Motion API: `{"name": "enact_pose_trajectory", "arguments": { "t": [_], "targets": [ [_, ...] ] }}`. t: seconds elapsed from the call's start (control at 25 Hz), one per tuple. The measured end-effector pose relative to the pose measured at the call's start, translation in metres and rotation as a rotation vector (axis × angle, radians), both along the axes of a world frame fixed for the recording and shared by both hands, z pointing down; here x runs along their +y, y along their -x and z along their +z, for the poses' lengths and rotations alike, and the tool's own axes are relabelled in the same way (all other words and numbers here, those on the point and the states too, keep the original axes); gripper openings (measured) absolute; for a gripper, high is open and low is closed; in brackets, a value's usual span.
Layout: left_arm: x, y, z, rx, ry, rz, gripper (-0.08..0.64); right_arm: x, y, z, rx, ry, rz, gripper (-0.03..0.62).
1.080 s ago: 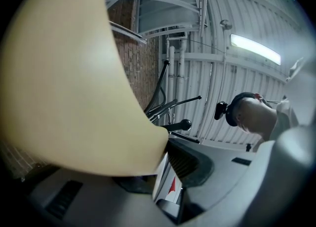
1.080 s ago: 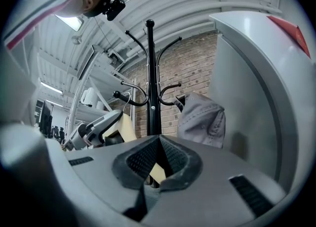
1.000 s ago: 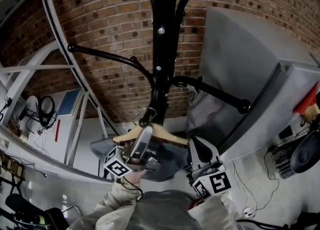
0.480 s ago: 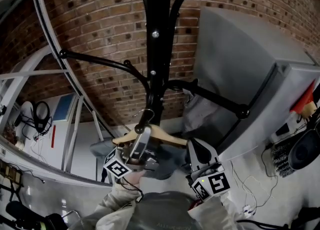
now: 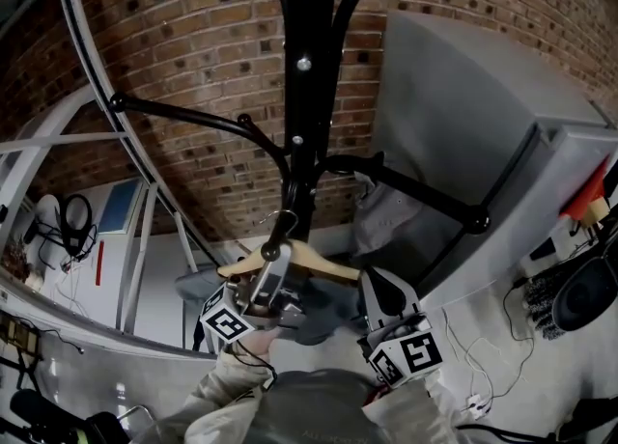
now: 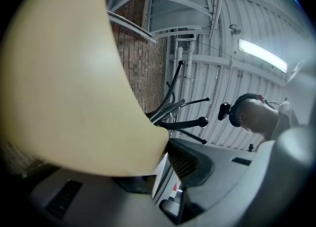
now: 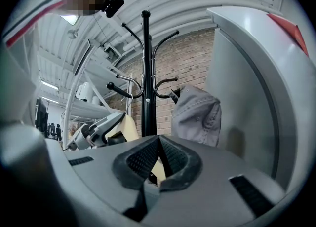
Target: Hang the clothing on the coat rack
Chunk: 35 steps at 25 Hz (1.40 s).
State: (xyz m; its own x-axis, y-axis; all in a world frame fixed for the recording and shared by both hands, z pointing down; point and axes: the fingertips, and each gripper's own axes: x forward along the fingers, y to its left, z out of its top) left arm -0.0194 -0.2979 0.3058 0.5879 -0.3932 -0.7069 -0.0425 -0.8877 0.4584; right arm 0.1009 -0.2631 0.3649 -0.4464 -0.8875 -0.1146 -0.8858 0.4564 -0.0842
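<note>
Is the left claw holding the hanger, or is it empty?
Holding it. The left claw is shut on the wooden hanger, whose wood fills that claw's view.

Coat rack (image 5: 307, 95) dead centre, brick wall (image 5: 193, 46) right behind it. Just below its lower arms is the hanger (image 5: 323, 262), with clothing (image 5: 323, 315) draped beneath. The left gripper (image 5: 278, 261) is at the hanger's neck, the right gripper (image 5: 375, 283) beside it on the right. Another garment (image 5: 381, 220) hangs on the rack's right arm, in front of a big cabinet (image 5: 463, 114). Headphones (image 5: 75, 212) far left, well apart.
</note>
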Motion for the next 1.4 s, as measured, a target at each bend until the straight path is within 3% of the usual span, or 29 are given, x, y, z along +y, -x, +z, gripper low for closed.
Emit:
{"name": "enact_pose_trajectory", "arguments": {
  "t": [0.88,1.4],
  "targets": [
    [-0.004,-0.009,0.007,-0.023,-0.015,-0.001,0.104,-0.007,0.002,0.001,-0.025,0.0,-0.033,0.023],
    [-0.001,-0.014,0.029,-0.165,0.015,-0.076,0.112,-0.004,0.013,0.005,-0.024,0.025,-0.092,0.023]
  ]
}}
